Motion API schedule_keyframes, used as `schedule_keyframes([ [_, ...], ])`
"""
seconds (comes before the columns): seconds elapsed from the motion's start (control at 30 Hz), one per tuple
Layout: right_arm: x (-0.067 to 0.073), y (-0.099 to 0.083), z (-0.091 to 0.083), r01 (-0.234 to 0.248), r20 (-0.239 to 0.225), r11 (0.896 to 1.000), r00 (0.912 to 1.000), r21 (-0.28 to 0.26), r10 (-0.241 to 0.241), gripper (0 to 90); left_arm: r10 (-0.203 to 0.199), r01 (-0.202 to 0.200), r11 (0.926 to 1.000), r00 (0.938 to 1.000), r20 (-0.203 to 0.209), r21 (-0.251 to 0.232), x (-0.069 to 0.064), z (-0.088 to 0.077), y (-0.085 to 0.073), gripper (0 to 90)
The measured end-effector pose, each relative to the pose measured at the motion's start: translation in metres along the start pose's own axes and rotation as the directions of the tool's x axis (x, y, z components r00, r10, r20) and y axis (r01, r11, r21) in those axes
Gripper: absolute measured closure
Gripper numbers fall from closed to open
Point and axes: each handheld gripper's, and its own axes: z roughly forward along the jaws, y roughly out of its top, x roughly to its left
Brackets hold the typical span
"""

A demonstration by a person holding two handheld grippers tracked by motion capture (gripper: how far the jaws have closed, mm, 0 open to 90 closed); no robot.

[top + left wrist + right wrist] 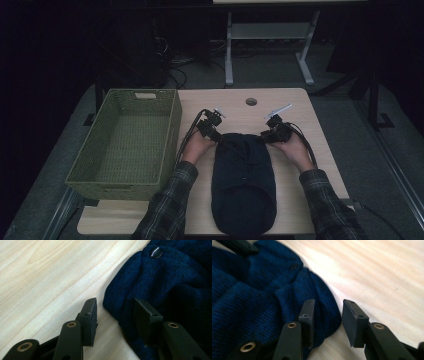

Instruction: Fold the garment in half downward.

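Observation:
A dark blue knitted garment (243,180) lies folded on the pale wooden table (295,115), running from its middle to the front edge. My left gripper (216,136) is at the garment's far left corner, my right gripper (269,136) at its far right corner. In the left gripper view the left gripper (115,302) is open and straddles the garment's edge (175,282), one jaw over bare wood and one over the knit, near a dark button (156,252). In the right gripper view the right gripper (329,302) is open too, its jaws either side of the knit's edge (254,295).
A green woven basket (90,145) stands on the table's left side, close to my left forearm. A round cable hole (251,101) sits near the far edge. Bare wood (240,115) lies beyond the garment.

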Motion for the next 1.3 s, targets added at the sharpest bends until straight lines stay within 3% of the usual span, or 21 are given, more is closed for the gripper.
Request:
schedule_keyframes([
  [0.13,-0.003,-0.004,0.004,-0.016,-0.021,1.0,0.9996,-0.004,0.016,63.2,-0.007,0.007,1.0,0.9998,0.017,-0.003,0.002,0.001,0.0,55.1],
  [0.33,-0.007,-0.005,0.006,-0.053,-0.073,0.999,0.9959,0.0,0.053,72.9,0.001,-0.001,1.0,0.998,0.063,-0.007,0.003,0.003,-0.001,68.0],
  [0.47,-0.008,-0.005,0.006,-0.053,-0.09,0.999,0.9945,0.003,0.053,78.9,0.013,-0.013,0.9999,0.9978,0.065,-0.001,0.0,0.003,0.0,77.7],
  [0.73,0.0,-0.001,0.002,0.009,-0.033,1.0,0.9994,0.012,-0.008,81.8,0.004,-0.004,1.0,0.9985,0.054,0.0,0.0,-0.001,0.0,81.7],
  [0.83,-0.001,0.001,-0.002,0.012,-0.027,1.0,0.9996,-0.004,-0.012,81.8,-0.004,0.005,0.9998,0.9988,0.049,-0.02,0.001,-0.006,0.001,82.1],
  [1.0,0.0,0.009,-0.019,0.012,-0.007,0.998,0.9999,-0.056,-0.012,81.8,-0.002,0.003,0.998,0.9997,0.023,-0.063,0.0,-0.023,0.006,82.3],
  [1.07,0.002,0.012,-0.023,0.015,-0.003,0.998,0.9999,-0.059,-0.015,81.8,0.02,-0.019,0.9977,0.9997,0.012,-0.066,-0.001,-0.03,0.008,82.3],
  [1.3,0.009,0.025,-0.046,0.059,0.04,0.991,0.9977,-0.118,-0.055,82.0,0.039,-0.044,0.9914,0.9983,-0.044,-0.123,-0.005,-0.059,0.016,82.6],
])
